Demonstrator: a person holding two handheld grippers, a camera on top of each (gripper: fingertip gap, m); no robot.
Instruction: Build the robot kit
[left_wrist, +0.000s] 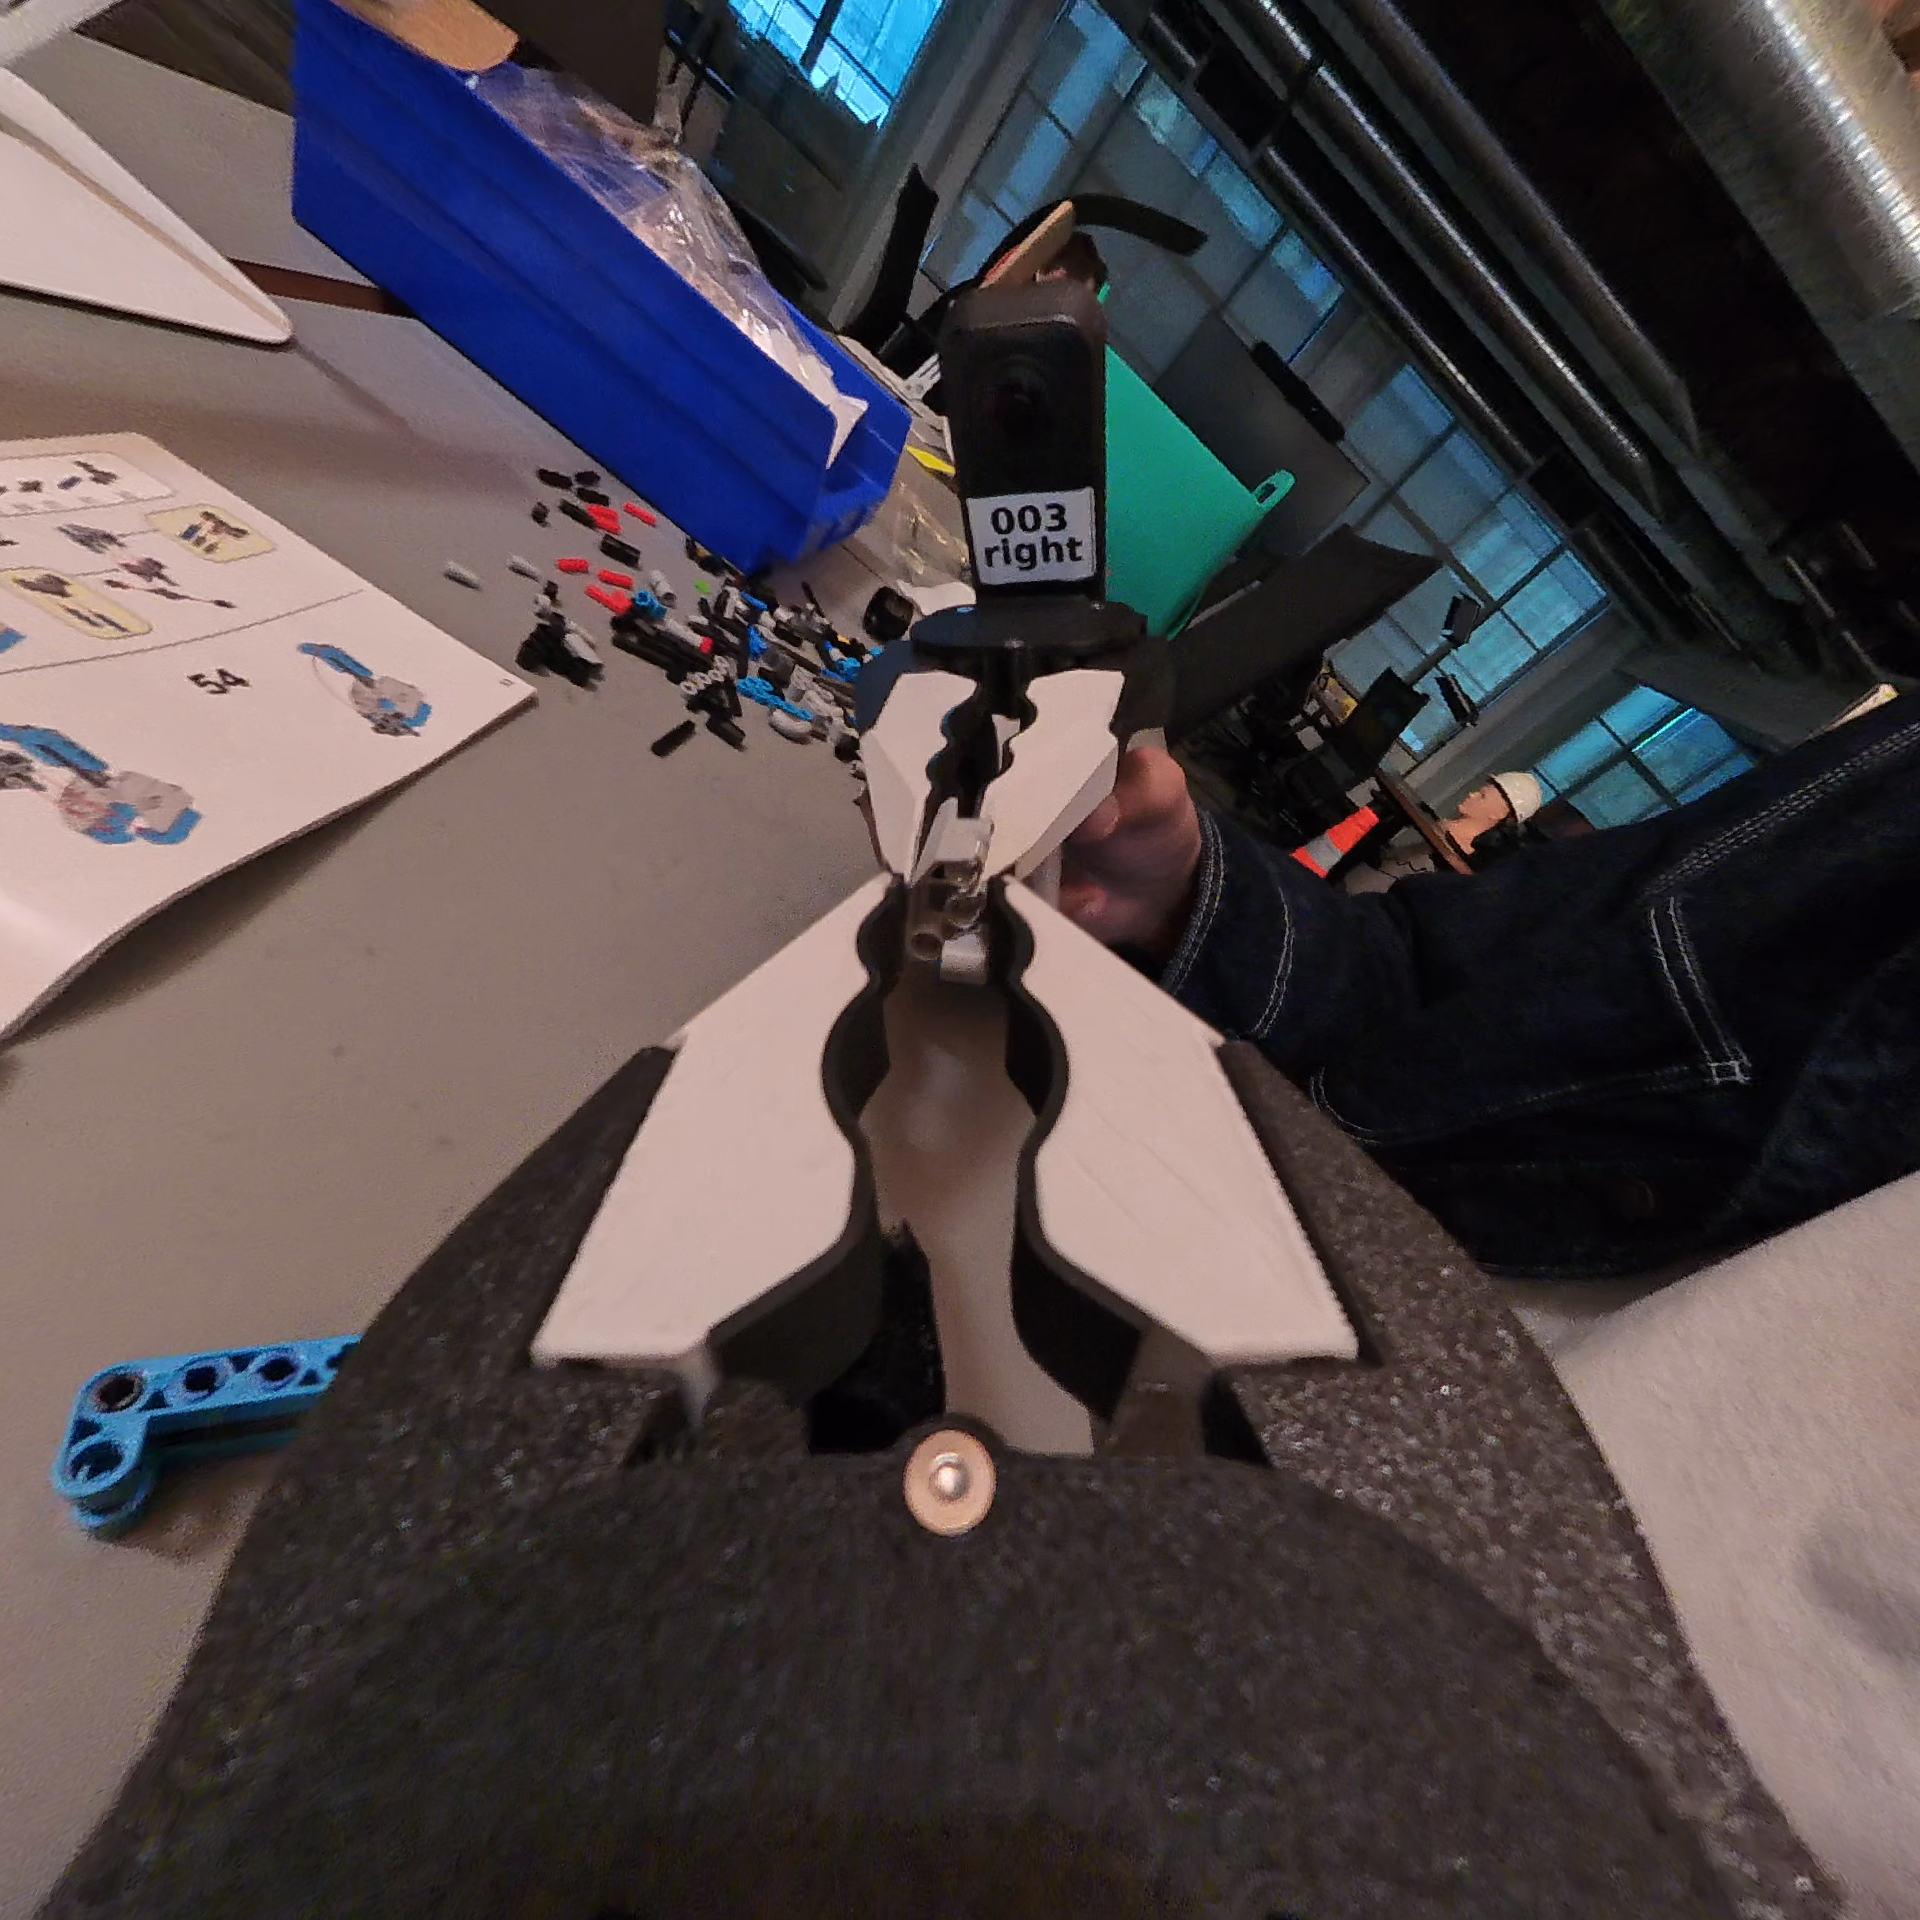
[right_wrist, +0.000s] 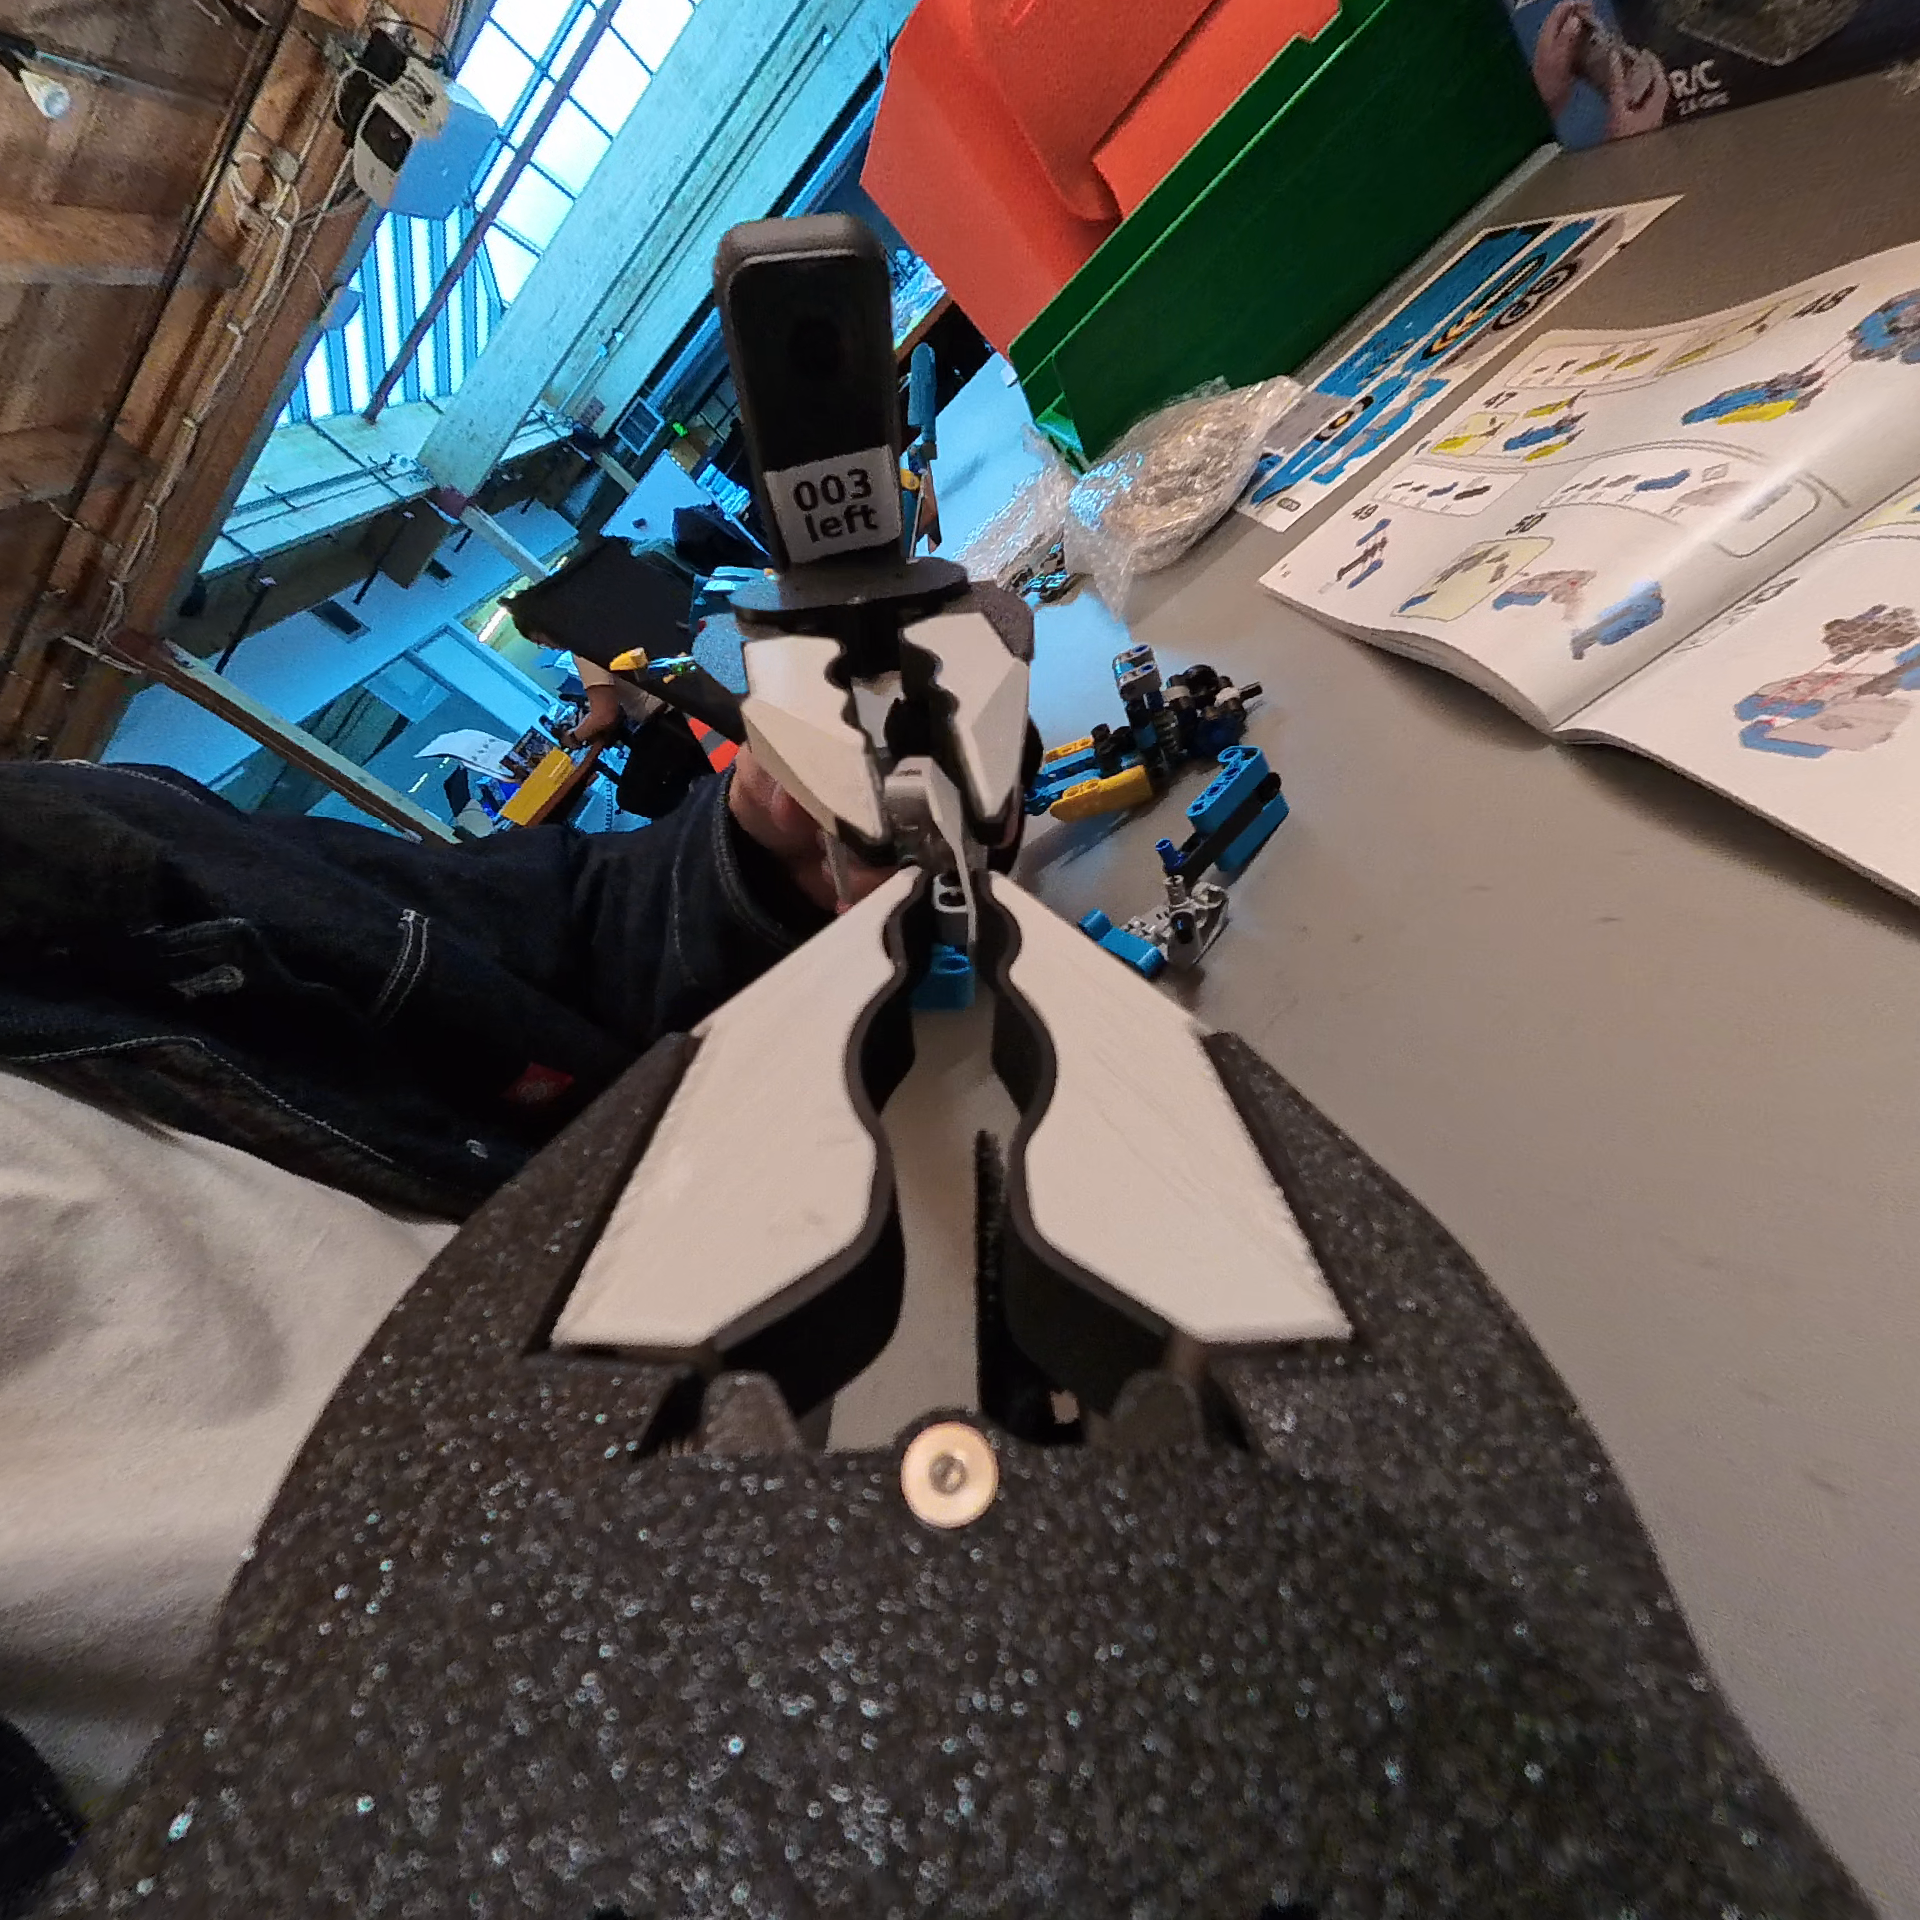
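Small grey beam piece (left_wrist: 951, 894) sits up off the table, pinched between both grippers, which meet tip to tip. In the left wrist view we see the left gripper (left_wrist: 948, 914) closed on the near end of the piece, white fingers (left_wrist: 800, 1060) converging on it. The right gripper (left_wrist: 961, 821) comes in from the opposite side, its tips clamped on the far end; a hand (left_wrist: 1138, 842) in a dark denim sleeve (left_wrist: 1455, 997) holds it.

In the right wrist view we get the mirror: right gripper (right_wrist: 951, 904) closed on a grey piece (right_wrist: 948, 891) with a blue part (right_wrist: 943, 982) below it in the same grip. Left gripper (right_wrist: 920, 821) faces it, tips on the grey end. We cannot tell whether grey and blue are one assembly or two pieces.

Around it, on the grey table (left_wrist: 416, 1039):
- blue angled beam (left_wrist: 177, 1418) lying flat, near the left gripper body
- open instruction booklet (left_wrist: 208, 707), well apart to the side
- scatter of small black, red and blue parts (left_wrist: 686, 644) between booklet and blue bin (left_wrist: 582, 301)
- clear plastic bag in the bin
- partly built blue-yellow-black assembly (right_wrist: 1164, 748) just beyond the grippers in the right wrist view
- crumpled clear bag (right_wrist: 1174, 478) beside a green tray (right_wrist: 1247, 260) with an orange box (right_wrist: 1039, 135) in it
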